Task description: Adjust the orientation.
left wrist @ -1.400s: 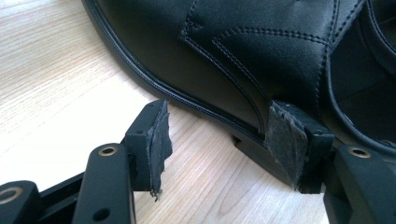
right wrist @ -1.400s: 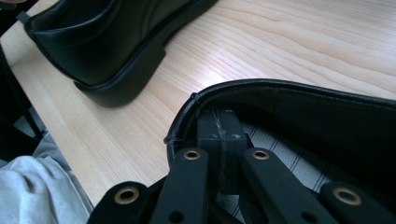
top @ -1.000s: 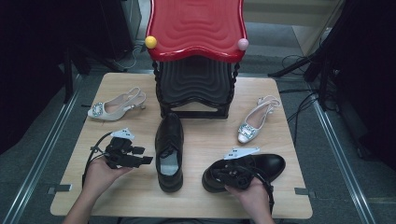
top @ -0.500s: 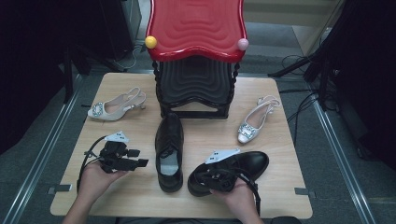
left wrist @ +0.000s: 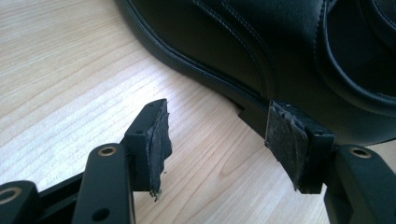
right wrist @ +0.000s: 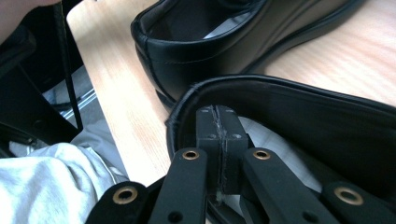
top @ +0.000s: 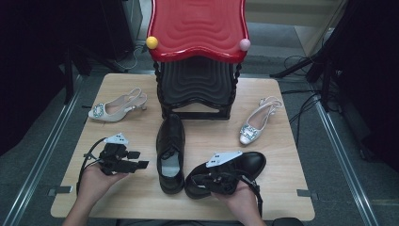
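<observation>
Two black leather shoes lie on the wooden table (top: 282, 155). The middle shoe (top: 170, 153) points away from me. The right shoe (top: 244, 165) lies at an angle beside it, heel toward the middle shoe. My right gripper (top: 202, 179) is shut, its jaws pressed together inside that shoe's opening, just behind the heel collar (right wrist: 280, 93); I see nothing between the pads. My left gripper (top: 137, 160) is open just left of the middle shoe. In the left gripper view its jaws (left wrist: 217, 140) stand wide and bare, the right pad (left wrist: 285, 140) close to the shoe's sole (left wrist: 252, 109).
A red and black stacked rack (top: 197, 52) stands at the table's far middle, with a yellow knob (top: 152, 42) and a pink one (top: 244, 44). A silver slingback shoe (top: 115, 109) lies far left, another (top: 258, 121) far right. The table's near edge (right wrist: 121, 102) is close to the right shoe's heel.
The right shoe has slid left toward the middle shoe, together with my right gripper inside it. My left gripper has barely shifted.
</observation>
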Motion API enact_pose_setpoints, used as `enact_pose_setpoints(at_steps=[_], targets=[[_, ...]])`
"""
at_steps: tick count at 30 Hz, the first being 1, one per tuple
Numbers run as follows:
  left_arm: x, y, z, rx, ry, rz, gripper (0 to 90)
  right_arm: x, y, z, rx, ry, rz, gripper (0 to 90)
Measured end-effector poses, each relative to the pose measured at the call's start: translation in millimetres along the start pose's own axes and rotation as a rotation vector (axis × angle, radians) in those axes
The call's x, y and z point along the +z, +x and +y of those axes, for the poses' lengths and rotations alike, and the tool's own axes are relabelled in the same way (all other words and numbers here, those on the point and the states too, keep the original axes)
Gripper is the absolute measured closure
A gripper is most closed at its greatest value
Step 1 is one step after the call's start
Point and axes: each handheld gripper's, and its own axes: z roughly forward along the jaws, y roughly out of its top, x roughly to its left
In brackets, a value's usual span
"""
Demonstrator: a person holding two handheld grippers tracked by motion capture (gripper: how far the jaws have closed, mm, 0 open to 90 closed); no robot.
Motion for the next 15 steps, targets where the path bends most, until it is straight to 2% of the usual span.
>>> enact_pose_setpoints(at_steps=[7, 10, 12, 15], targets=[[7.8, 2.1, 8.0, 0.022, 0.009, -0.017, 39.5, -37.0, -8.1, -8.0, 0.032, -0.078, -0.077, 89.8], [12.5, 1.6, 11.9, 0.028, 0.019, -0.023, 39.5, -51.1, -16.4, -13.8, 0.054, -0.107, -0.121, 89.7], [14.7, 1.2, 14.6, 0.035, 0.017, -0.03, 39.5, -59.4, -22.4, -18.3, 0.071, -0.132, -0.132, 89.6], [17.4, 0.9, 18.8, 0.048, 0.021, -0.028, 39.5, -69.0, -30.3, -25.4, 0.1, -0.138, -0.175, 89.3]])
